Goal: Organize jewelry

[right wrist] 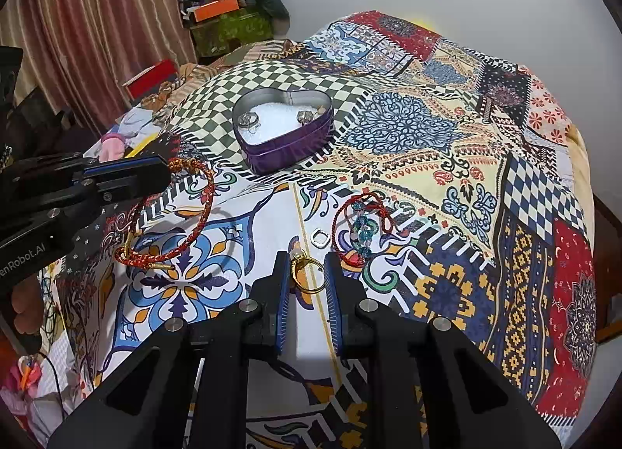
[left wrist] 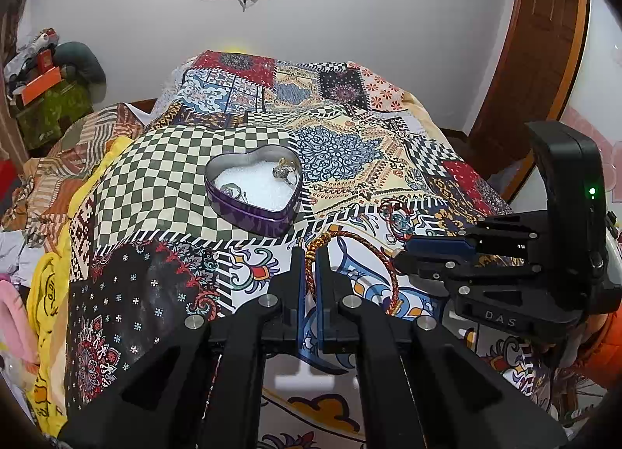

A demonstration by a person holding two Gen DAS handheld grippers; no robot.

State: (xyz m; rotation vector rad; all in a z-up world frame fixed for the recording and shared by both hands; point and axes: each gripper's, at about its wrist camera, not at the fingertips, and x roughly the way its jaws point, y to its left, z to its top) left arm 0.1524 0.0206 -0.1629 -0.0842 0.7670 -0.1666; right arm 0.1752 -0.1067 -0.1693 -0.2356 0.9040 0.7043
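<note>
Left wrist view: the left claw (left wrist: 310, 254) is clenched on the red-and-gold braided bracelet (left wrist: 352, 254), pinching it near the knot while the rest of the loop trails off to the right over the patchwork bedspread (left wrist: 147, 173). Straight ahead on the checkered patch sits the purple heart-shaped tin (left wrist: 254, 186), lid off, white padding inside with a couple of rings (left wrist: 285, 171) in the lobes. The right claw (left wrist: 404, 254) pokes in from the right, just beside the bracelet's far side.

Right wrist view: the right claw (right wrist: 307, 274) is released, jaws spread either side of a gold ring (right wrist: 305, 272) lying on the bed, not squeezing it. Just past it there's a small silver ring (right wrist: 321, 236), and beside that a red cord bracelet with teal beads (right wrist: 363, 225). The left claw (right wrist: 155, 173) comes in from the left, gripping the braided bracelet, which droops down to the bedspread. The tin sits farther back, well apart from the loose pieces.
</note>
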